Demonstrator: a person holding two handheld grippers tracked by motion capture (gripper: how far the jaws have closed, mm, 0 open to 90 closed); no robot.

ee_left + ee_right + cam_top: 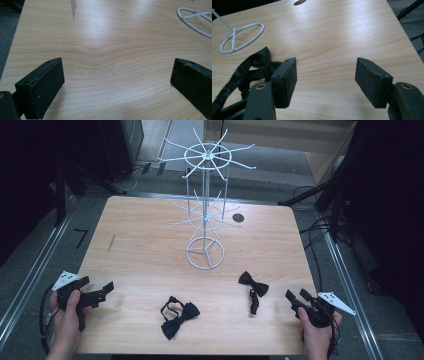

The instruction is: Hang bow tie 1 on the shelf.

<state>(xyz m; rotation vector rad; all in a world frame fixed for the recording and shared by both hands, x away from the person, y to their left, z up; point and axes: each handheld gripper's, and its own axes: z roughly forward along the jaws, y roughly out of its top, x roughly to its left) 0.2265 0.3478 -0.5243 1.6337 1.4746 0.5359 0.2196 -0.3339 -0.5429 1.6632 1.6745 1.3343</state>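
Note:
A white wire display rack (205,200) with hook arms stands at the middle of the wooden table (150,255); its ring base (193,18) (240,36) lies flat on the wood. One black bow tie (176,317) with its strap lies near the front edge, a second black bow tie (253,287) (252,67) lies to its right. My left gripper (100,290) (117,80) rests open at the front left corner over bare wood. At the front right, my right gripper (298,296) (325,77) is open, just right of the second bow tie, holding nothing.
A small dark round hole (238,217) (299,2) sits in the tabletop right of the rack. Dark stands and cables (320,230) surround the table on the floor. A grey streak (111,243) (73,7) marks the wood at the left.

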